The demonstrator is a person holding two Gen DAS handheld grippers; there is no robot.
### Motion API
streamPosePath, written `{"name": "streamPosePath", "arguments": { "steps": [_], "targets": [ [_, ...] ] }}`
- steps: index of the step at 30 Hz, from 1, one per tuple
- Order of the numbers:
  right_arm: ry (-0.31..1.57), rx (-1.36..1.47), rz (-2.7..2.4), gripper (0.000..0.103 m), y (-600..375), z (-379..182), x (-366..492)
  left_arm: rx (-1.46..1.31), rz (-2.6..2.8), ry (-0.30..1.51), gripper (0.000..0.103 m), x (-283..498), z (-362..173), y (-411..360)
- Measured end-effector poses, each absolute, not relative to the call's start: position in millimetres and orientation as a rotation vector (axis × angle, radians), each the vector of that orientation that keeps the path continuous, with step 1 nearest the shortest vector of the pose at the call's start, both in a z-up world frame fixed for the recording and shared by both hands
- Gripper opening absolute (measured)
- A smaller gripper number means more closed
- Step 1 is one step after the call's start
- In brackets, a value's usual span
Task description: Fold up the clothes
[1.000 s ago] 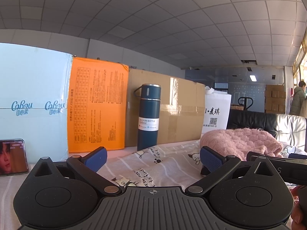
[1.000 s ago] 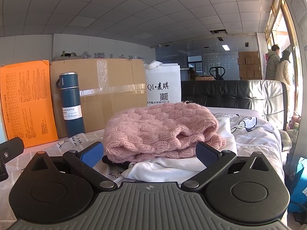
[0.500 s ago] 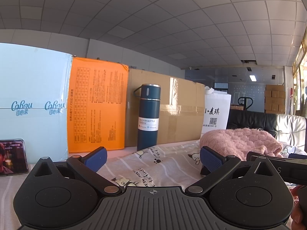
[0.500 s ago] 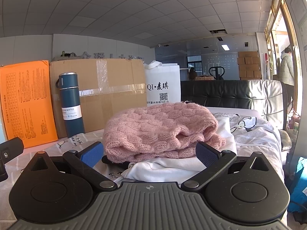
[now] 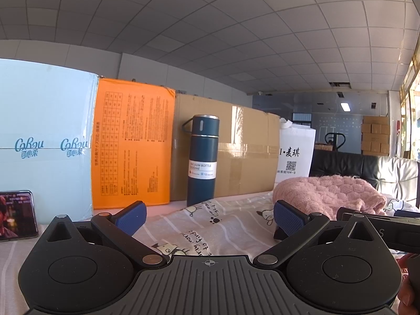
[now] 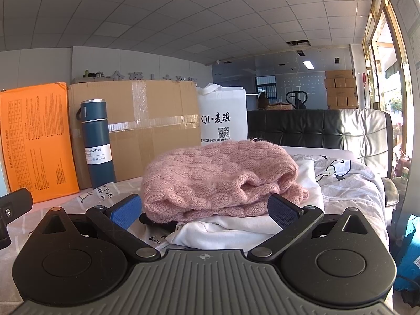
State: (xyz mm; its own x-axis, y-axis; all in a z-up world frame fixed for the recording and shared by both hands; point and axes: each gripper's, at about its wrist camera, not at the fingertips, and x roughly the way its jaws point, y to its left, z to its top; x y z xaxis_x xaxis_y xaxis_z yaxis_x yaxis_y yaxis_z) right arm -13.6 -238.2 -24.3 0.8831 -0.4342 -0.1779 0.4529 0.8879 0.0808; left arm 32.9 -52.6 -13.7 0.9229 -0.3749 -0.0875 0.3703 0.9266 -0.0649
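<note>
Pink knit sweater (image 6: 220, 176) sits bunched on top of a white garment (image 6: 225, 229) on the cartoon-print sheet (image 5: 223, 225), right in front of the right gripper (image 6: 203, 208), whose jaws are spread wide w/ nothing held. Left gripper (image 5: 208, 216) is likewise wide open & empty, pointing at bare sheet left of the sweater. Behind stand a blue vacuum bottle (image 5: 202, 160), orange box (image 5: 132, 149), taped cardboard box (image 5: 246, 155), white bag (image 6: 223, 116); phone (image 5: 17, 215) at far left.

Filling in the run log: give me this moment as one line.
left gripper: open, empty | right gripper: open, empty, facing pink knit sweater | sweater: bunched atop white garment | fold: not started
</note>
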Motion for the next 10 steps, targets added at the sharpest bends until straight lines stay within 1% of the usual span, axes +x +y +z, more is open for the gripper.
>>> {"name": "streamPosePath", "arguments": {
  "steps": [10],
  "targets": [
    [0.156,0.12,-0.463,0.103,-237.9,-24.5,-14.1,-0.047,-0.38,0.097,0.103,32.3,-13.6,-53.0]
  ]
}}
